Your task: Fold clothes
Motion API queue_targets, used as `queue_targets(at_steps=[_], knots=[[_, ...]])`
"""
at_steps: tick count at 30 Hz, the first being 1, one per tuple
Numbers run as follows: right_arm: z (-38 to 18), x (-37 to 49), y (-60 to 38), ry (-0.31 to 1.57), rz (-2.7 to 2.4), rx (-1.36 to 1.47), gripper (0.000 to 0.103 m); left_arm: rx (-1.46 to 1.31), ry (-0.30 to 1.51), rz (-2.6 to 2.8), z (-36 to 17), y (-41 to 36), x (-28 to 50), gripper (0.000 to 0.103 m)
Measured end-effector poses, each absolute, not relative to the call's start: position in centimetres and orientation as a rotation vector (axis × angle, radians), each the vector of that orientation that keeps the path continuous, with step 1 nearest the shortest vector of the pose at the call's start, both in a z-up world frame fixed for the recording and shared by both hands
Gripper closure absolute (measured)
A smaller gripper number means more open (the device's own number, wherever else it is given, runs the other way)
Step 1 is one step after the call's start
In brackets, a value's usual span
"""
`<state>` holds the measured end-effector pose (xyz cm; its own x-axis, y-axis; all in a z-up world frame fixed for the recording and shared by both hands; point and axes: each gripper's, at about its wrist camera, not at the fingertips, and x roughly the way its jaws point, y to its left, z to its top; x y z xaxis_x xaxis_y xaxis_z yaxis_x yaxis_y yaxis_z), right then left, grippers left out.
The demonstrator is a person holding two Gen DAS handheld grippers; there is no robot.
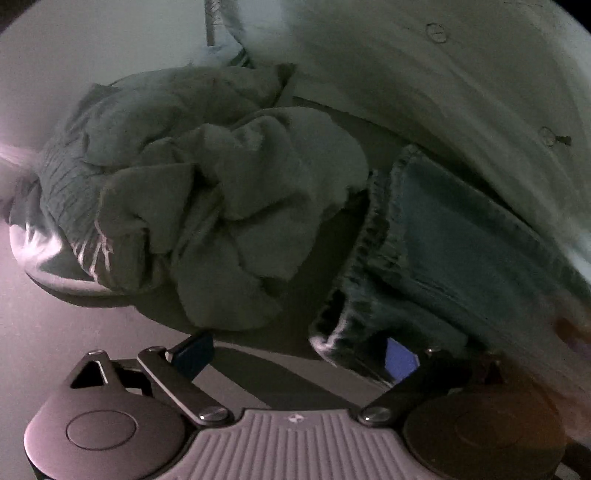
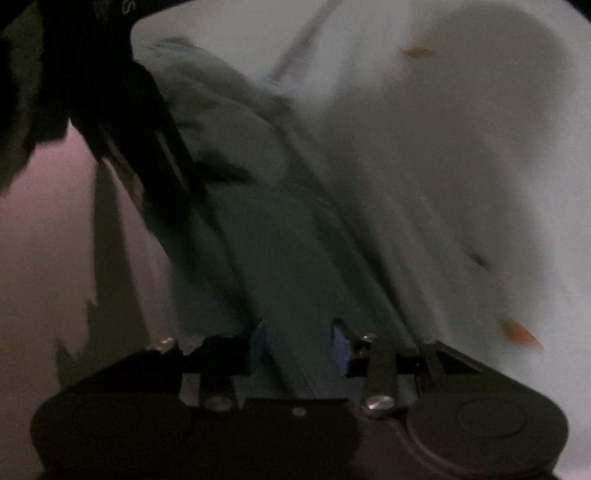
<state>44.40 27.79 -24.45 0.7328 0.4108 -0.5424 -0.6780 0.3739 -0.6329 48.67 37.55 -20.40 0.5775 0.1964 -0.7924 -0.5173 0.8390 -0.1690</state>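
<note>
In the left wrist view a blue-grey garment with an elastic waistband (image 1: 436,240) hangs down at the right. My left gripper (image 1: 295,354) is open; its right finger (image 1: 400,360) touches the garment's lower edge and its left finger (image 1: 194,350) is free. A crumpled pile of grey-green clothes (image 1: 192,199) lies on the pale table (image 1: 55,339). In the blurred right wrist view the same blue-grey cloth (image 2: 280,258) runs down between the two fingers of my right gripper (image 2: 299,347); the jaws stand apart with the cloth between them.
A large white buttoned shirt (image 1: 461,92) covers the upper right of the left wrist view and also shows in the right wrist view (image 2: 461,166). A dark shape (image 2: 103,92), unclear, hangs at the upper left of the right wrist view. A metal rod (image 1: 211,22) stands at the back.
</note>
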Motion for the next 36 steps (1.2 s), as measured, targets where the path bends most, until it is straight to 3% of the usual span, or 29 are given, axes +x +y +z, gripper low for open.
queue_targets(at_steps=[5,6,8,12,17,23,31,36], knots=[[-27.1,46.0,32.1,0.253,0.764,-1.135,0.062,-0.572,0.816,0.41,-20.5,39.8,48.2,0.005],[-27.1,46.2,32.3,0.252,0.773,-1.143,0.065,-0.605,0.807,0.405,-20.5,40.3,48.1,0.004],[-27.0,46.8,32.6,0.274,0.8,-1.148,0.091,-0.67,0.787,0.396,-20.6,41.2,48.0,0.002],[-24.5,46.7,32.0,0.261,0.754,-1.045,0.1,-0.796,0.748,0.376,-20.6,43.0,47.6,0.001],[-19.9,45.5,30.4,0.284,0.713,-0.818,0.1,-0.798,0.751,0.371,-20.5,43.1,47.9,0.001],[-24.2,42.4,31.3,0.349,0.829,-0.903,0.1,-0.857,0.758,0.405,-20.4,43.9,47.9,0.001],[-21.0,42.8,31.2,0.352,0.85,-0.794,0.1,-0.826,0.72,0.421,-18.3,45.3,47.1,0.001],[-24.6,42.3,31.3,0.454,0.917,-0.841,0.098,-0.775,0.673,0.407,-16.2,45.2,47.9,0.001]])
